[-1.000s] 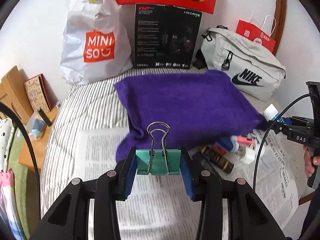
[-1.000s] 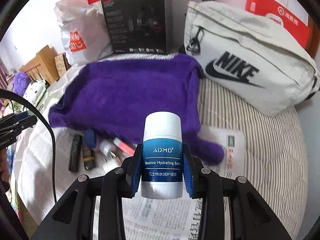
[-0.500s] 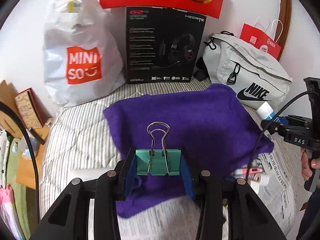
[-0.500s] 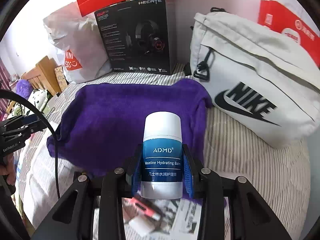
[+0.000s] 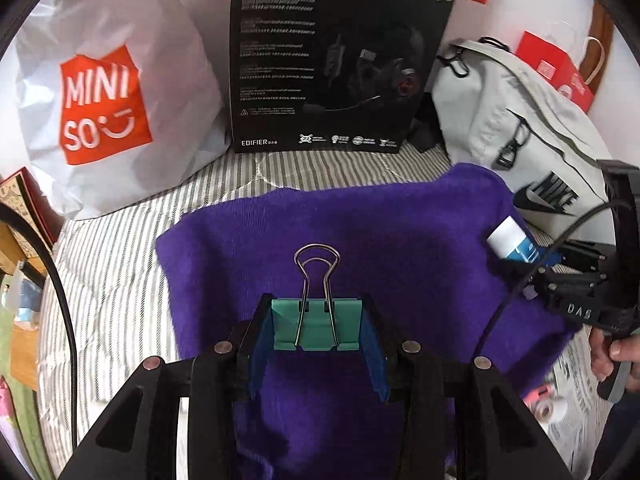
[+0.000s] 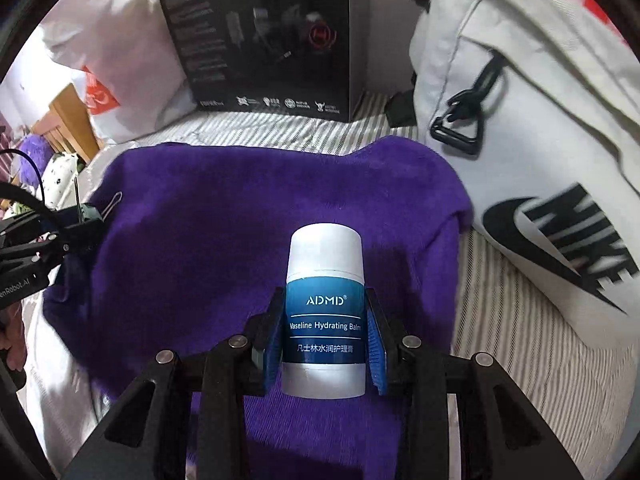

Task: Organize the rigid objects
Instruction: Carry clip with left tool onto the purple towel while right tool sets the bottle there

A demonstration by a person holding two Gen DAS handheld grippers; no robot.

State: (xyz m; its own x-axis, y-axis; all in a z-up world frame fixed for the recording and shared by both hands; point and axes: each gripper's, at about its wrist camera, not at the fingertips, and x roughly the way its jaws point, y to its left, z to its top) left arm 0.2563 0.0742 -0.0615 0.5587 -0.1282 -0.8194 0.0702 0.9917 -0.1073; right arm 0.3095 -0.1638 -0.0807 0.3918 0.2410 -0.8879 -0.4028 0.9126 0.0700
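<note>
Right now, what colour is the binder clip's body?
Teal-green binder clip, silver wire handles; clearest in left wrist view.

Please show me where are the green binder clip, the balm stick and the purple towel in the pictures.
green binder clip (image 5: 316, 326), left wrist view, on its green body.
balm stick (image 6: 325, 316), right wrist view, on its blue label.
purple towel (image 6: 208, 216), right wrist view, on its bare middle.

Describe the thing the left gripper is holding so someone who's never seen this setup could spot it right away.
Find the purple towel spread on the striped bedding. Above it, the left gripper clamps a binder clip between its blue pads. It is the only teal thing around, with silver wire handles looping upward.
</note>
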